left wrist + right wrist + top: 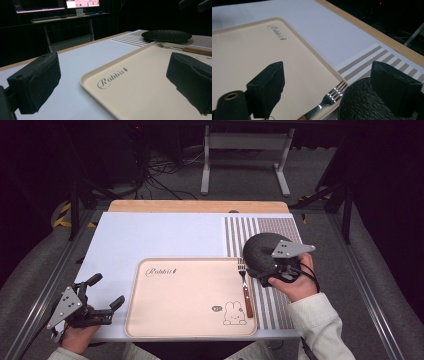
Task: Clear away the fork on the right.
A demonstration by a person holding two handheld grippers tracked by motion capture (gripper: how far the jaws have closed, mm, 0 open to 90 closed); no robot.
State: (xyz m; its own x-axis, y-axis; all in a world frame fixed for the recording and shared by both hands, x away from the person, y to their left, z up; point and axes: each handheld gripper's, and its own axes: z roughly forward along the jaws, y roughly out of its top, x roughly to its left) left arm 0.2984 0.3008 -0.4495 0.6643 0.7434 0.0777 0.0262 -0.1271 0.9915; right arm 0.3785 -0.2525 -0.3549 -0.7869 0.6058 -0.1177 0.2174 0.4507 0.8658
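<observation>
A beige tray (pixel 190 297) printed with a rabbit lies at the near middle of the table. A fork (pixel 245 287) with a wooden handle rests along the tray's right edge, tines pointing away. Just right of it a black textured plate (pixel 260 251) sits on the striped placemat (pixel 280 307). My right gripper (pixel 267 275) hovers at the plate's near edge. Its jaws stand open in the right gripper view (pixel 329 77), with the fork's tines (pixel 334 93) and the plate's rim (pixel 362 105) below them, untouched. My left gripper (pixel 106 291) rests open left of the tray, holding nothing.
A white mat (pixel 150 235) covers the table's left and middle, with a wooden edge (pixel 200 206) at the far side. A metal stand (pixel 245 142) and cables lie on the floor beyond. In the left gripper view, a desk with monitors (pixel 62 5) stands far off.
</observation>
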